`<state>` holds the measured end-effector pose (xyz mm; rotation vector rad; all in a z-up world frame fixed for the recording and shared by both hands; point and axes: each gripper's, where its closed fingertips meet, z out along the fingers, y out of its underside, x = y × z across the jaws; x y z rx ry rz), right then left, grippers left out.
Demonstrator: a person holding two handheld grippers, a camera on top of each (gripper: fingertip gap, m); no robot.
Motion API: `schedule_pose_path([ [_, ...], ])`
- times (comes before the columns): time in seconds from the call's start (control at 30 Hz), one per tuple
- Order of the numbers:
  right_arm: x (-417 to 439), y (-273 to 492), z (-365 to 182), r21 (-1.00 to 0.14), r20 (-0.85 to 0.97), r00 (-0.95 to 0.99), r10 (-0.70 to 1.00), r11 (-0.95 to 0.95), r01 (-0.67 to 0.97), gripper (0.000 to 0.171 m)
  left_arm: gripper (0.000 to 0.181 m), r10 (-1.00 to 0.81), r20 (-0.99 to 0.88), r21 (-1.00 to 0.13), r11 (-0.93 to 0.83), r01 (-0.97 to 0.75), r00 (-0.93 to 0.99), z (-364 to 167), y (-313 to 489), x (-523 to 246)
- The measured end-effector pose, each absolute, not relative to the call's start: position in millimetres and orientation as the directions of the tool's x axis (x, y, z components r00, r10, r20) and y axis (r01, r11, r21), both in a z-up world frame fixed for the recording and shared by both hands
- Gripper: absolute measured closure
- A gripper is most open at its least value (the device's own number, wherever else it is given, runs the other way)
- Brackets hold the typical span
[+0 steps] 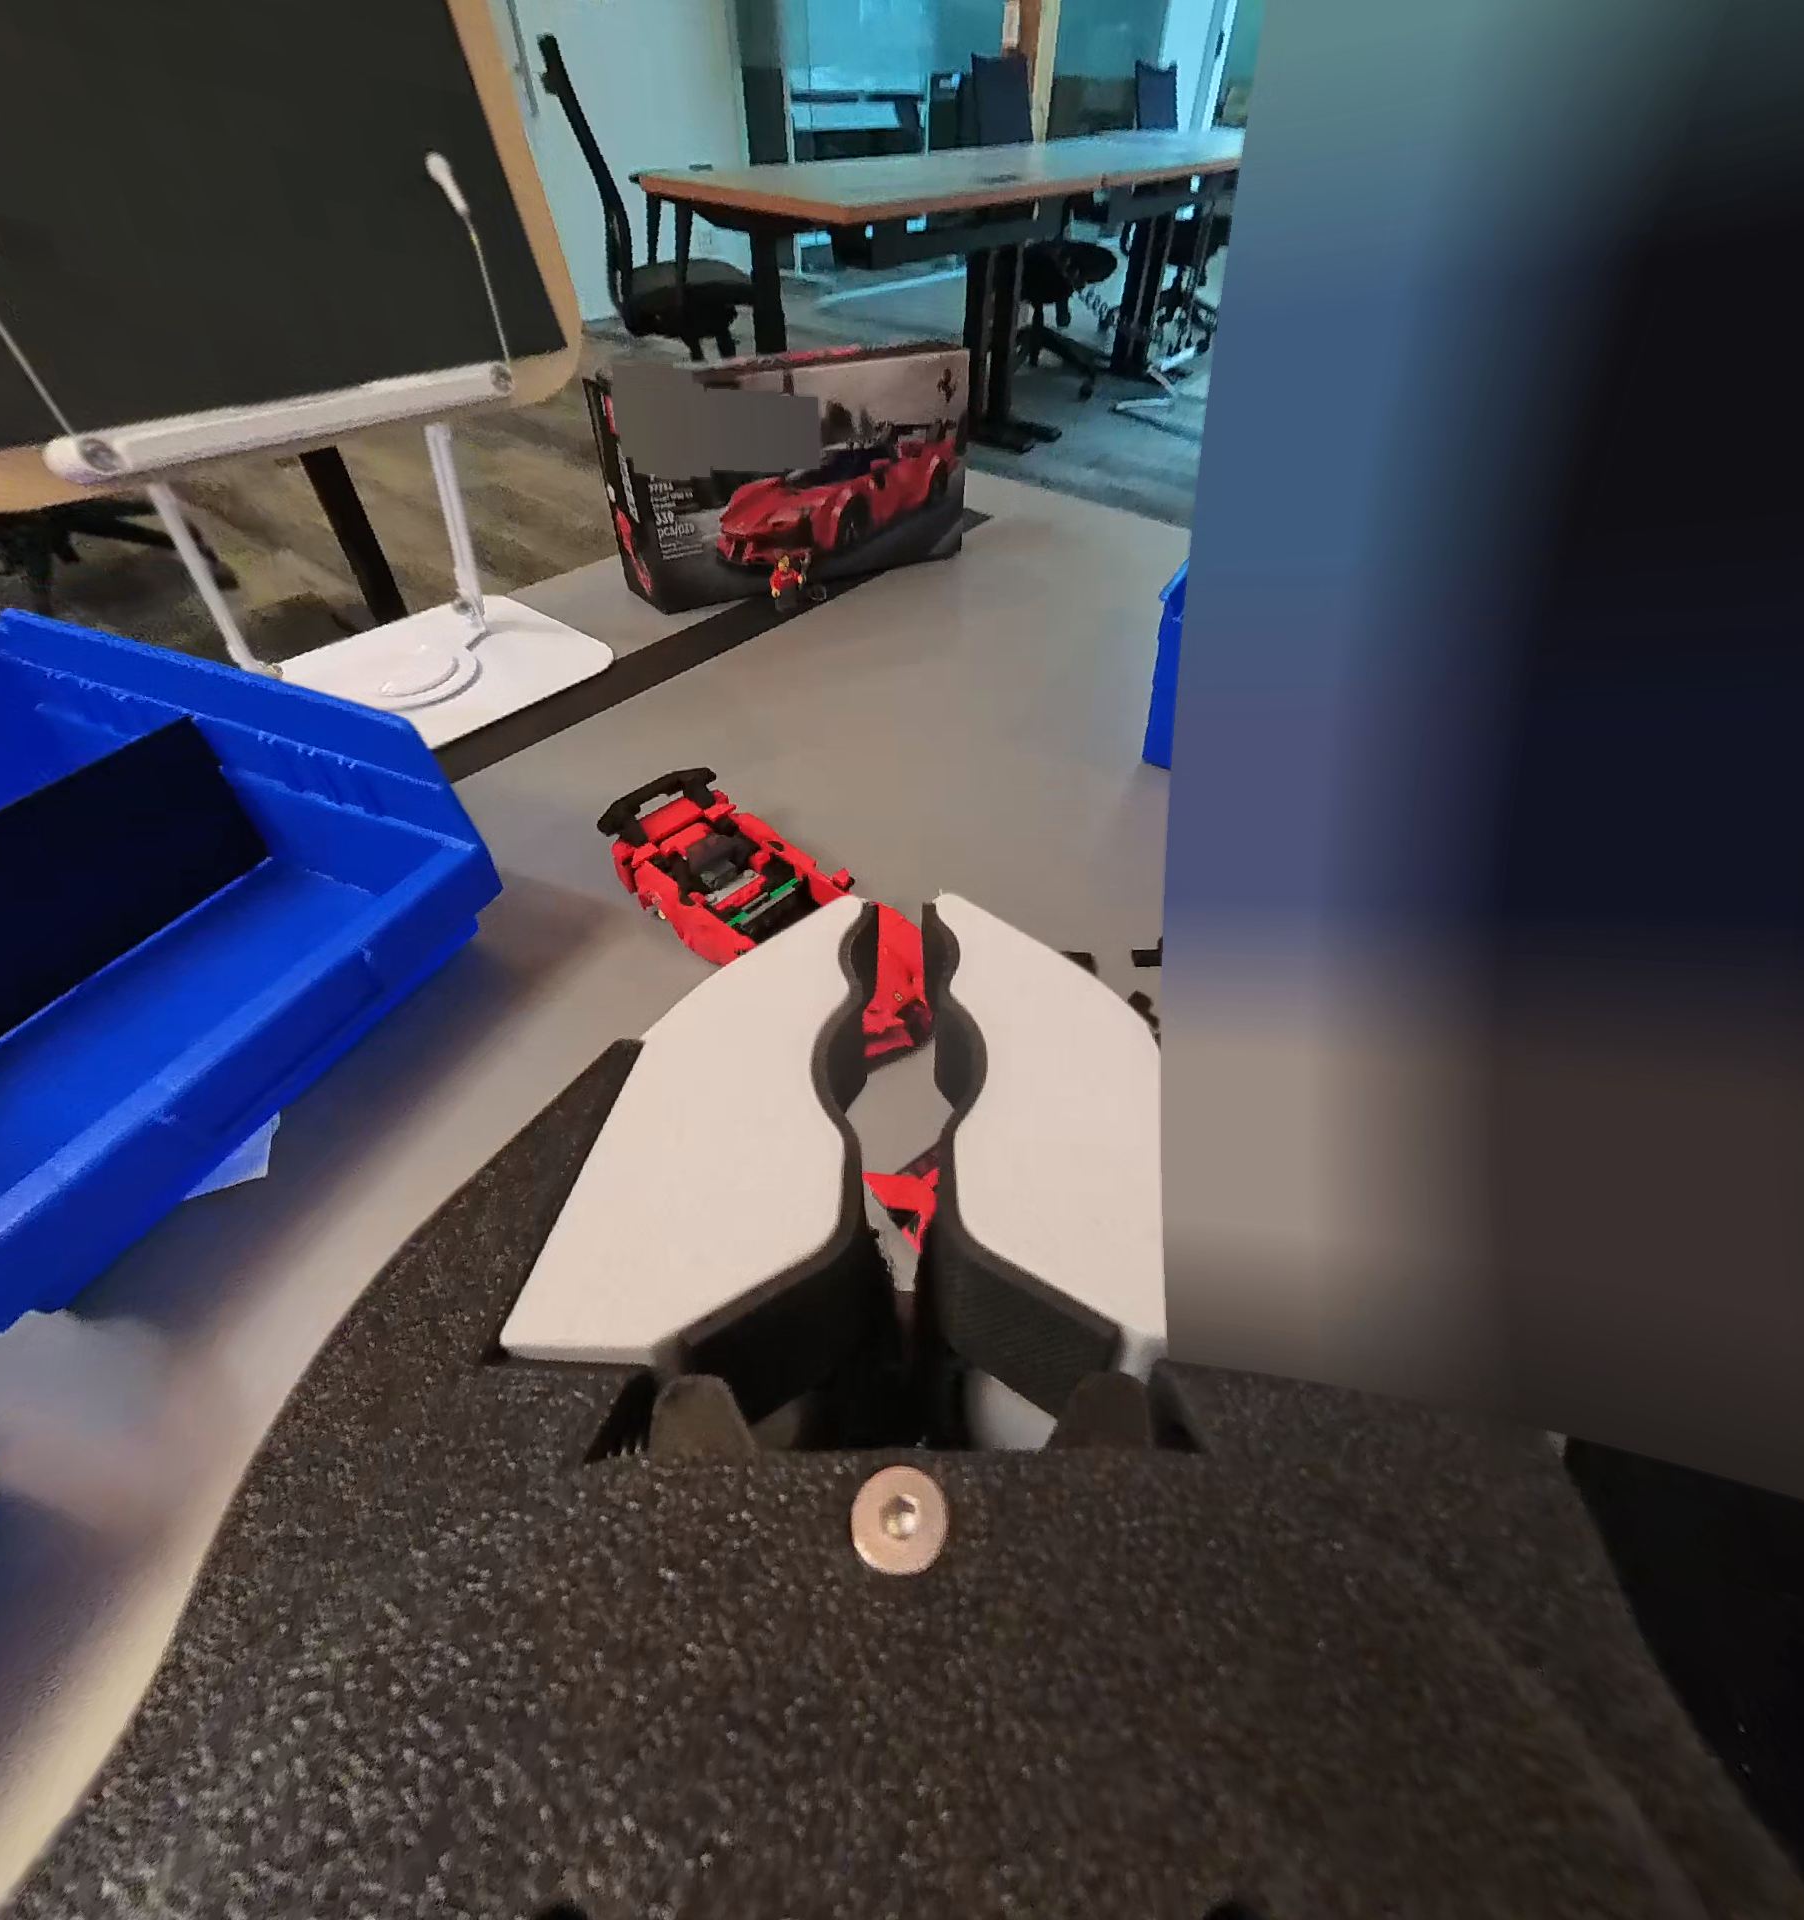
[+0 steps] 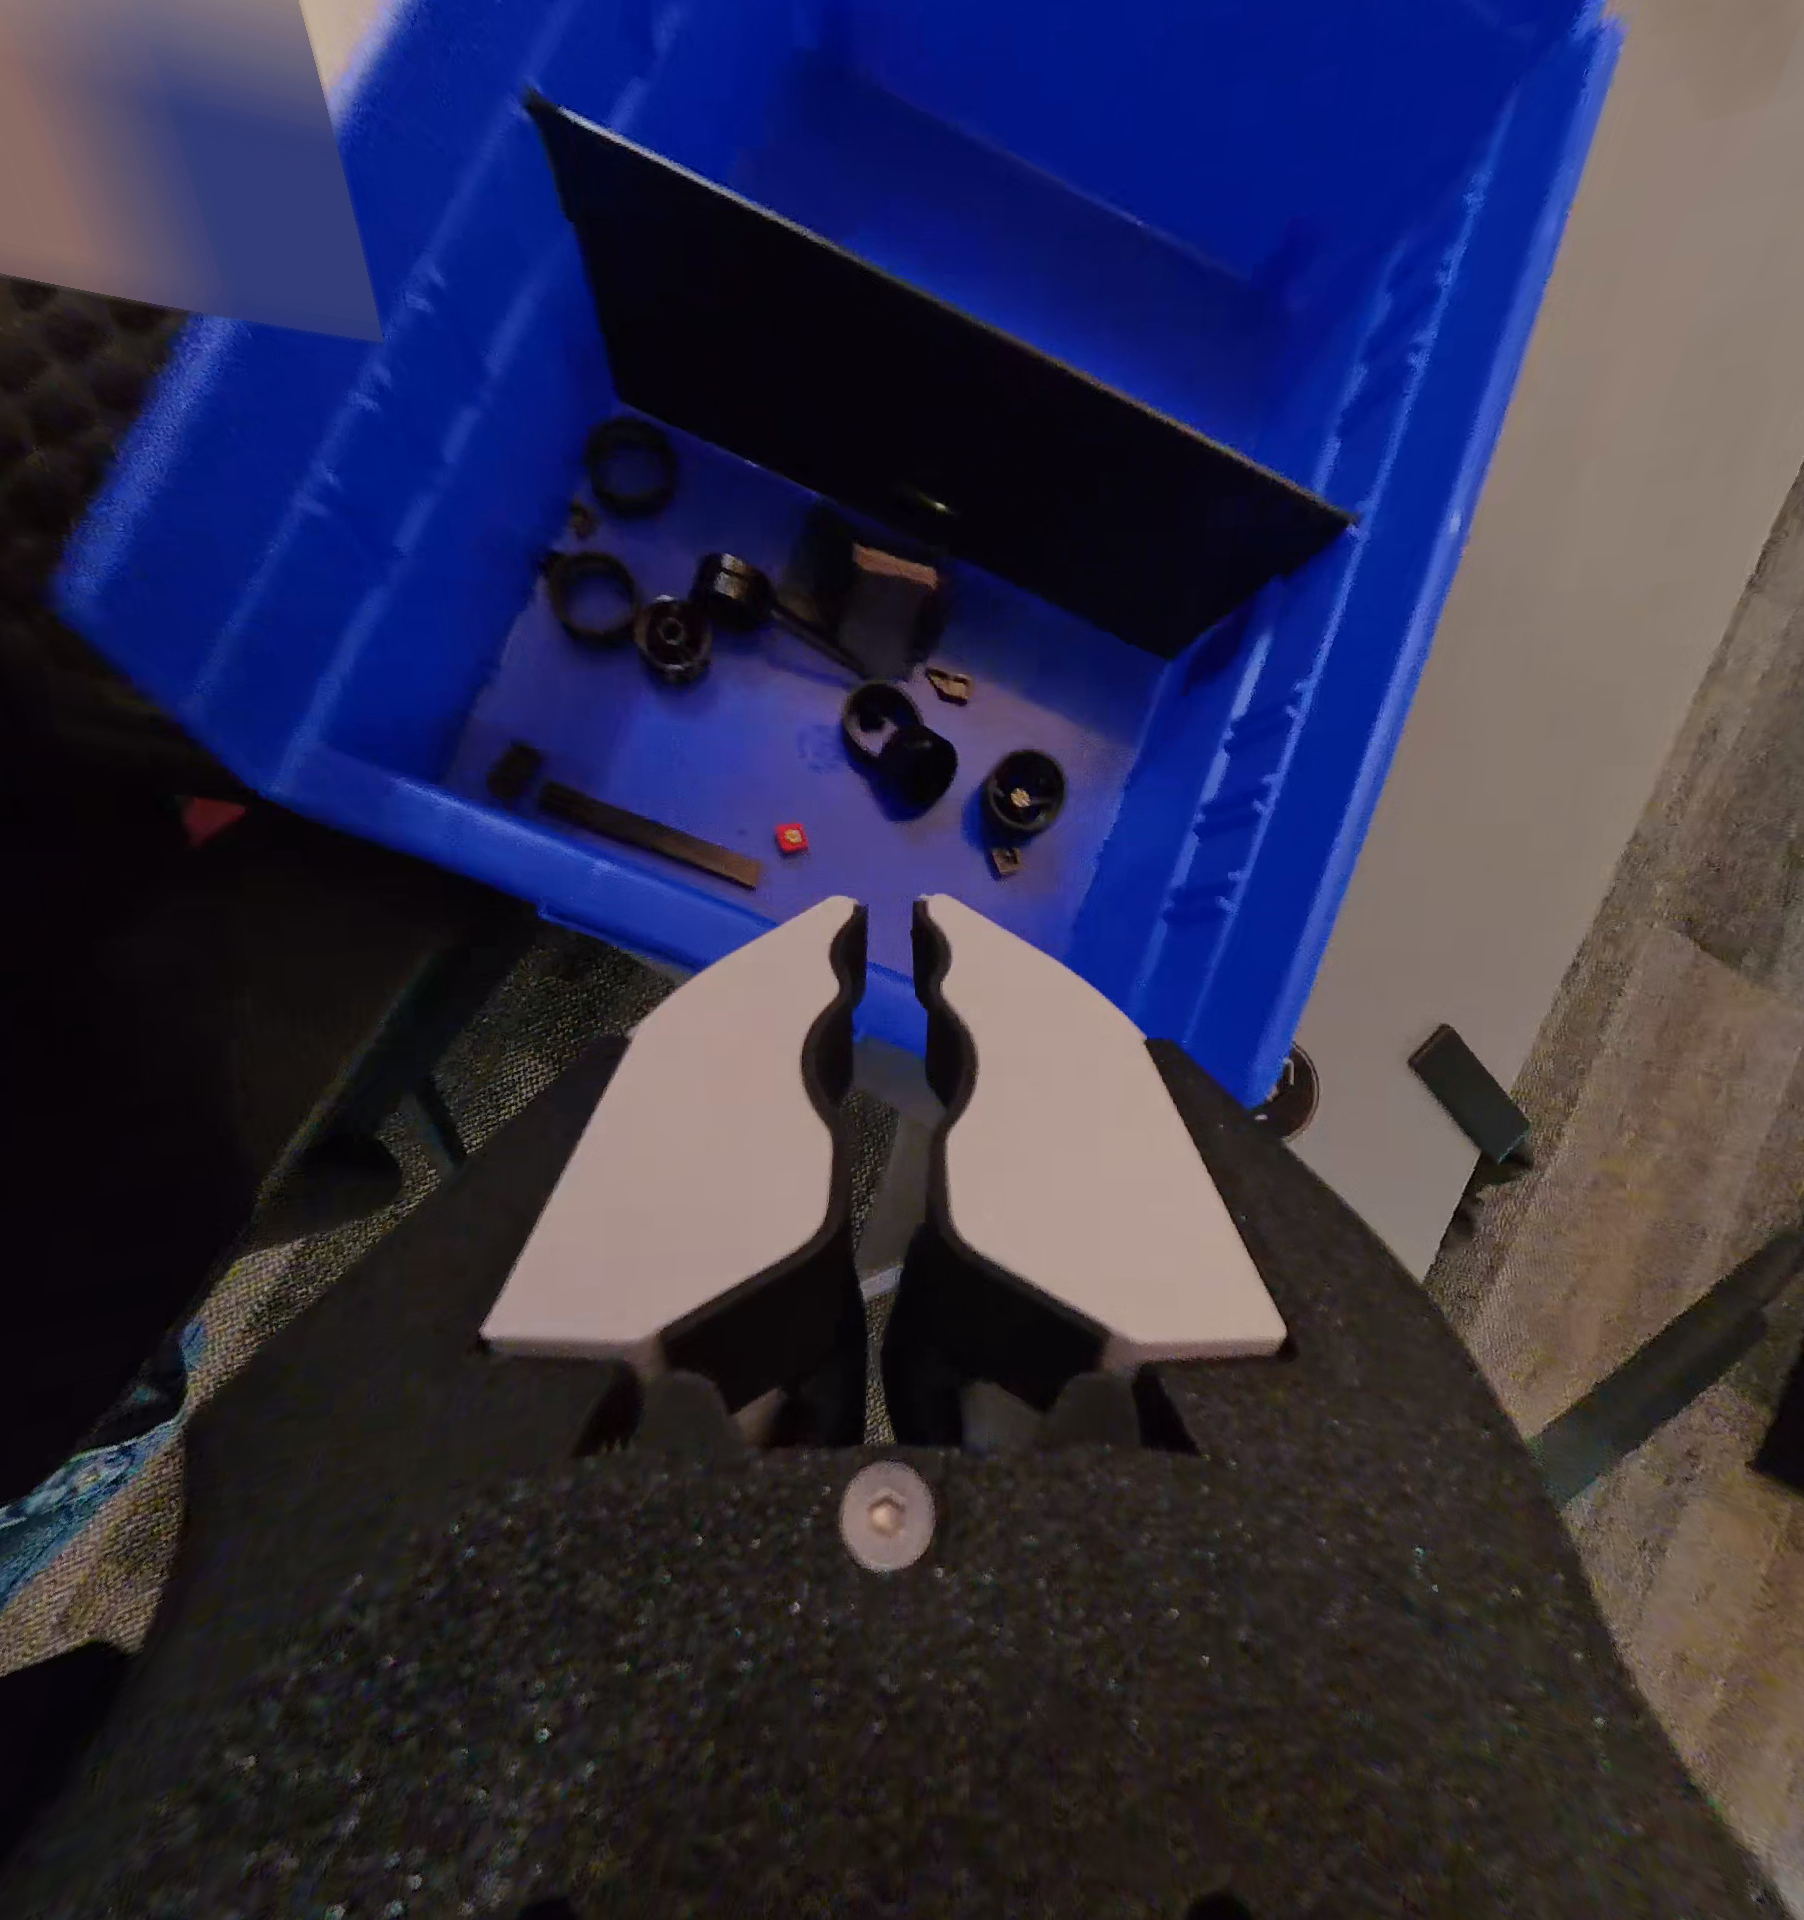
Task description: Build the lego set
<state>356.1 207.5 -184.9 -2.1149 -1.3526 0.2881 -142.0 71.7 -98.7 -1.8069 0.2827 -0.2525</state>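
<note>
Red plastic, hard and glossy: the half-built car [image 1: 716,868] sits on the grey bench [image 1: 877,717] just ahead of my left fingers [image 1: 893,904], its nose hidden behind them. My left fingers stand nearly together with only a thin gap; red shows through that gap, but I cannot tell whether a piece is pinched there or simply lies beyond. I judge the car light and stiff, yet fragile where pieces clip on, so I'd take it by the solid flanks, not by the thin black rear wing [image 1: 659,795].

Over on my right, my right fingers [image 2: 887,904] hover slightly parted and empty above the blue bin [image 2: 306,582], a ribbed plastic tub with a black divider [image 2: 877,364]. Inside lie black rubbery tyres [image 2: 623,468], wheel hubs [image 2: 1023,800], a long black plate [image 2: 649,836] and one tiny red tile [image 2: 791,837]. That tile looks slick and tiny; I'd squeeze its edges.
</note>
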Motion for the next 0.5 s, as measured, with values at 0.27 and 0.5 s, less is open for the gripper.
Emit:
schedule_pose_path([
  [0.27,351,208,-205,-0.634,0.067,0.449,0.891,-0.309,0.709,0.171,0.173,-0.351,0.036,-0.947,-0.312,-0.080,0.936,-112,102,-126],
  [0.5,314,192,-223,-0.639,-0.034,0.303,0.952,-0.254,0.726,0.166,0.173,-0.349,0.028,-0.933,-0.346,-0.101,0.937,-112,110,-130],
])
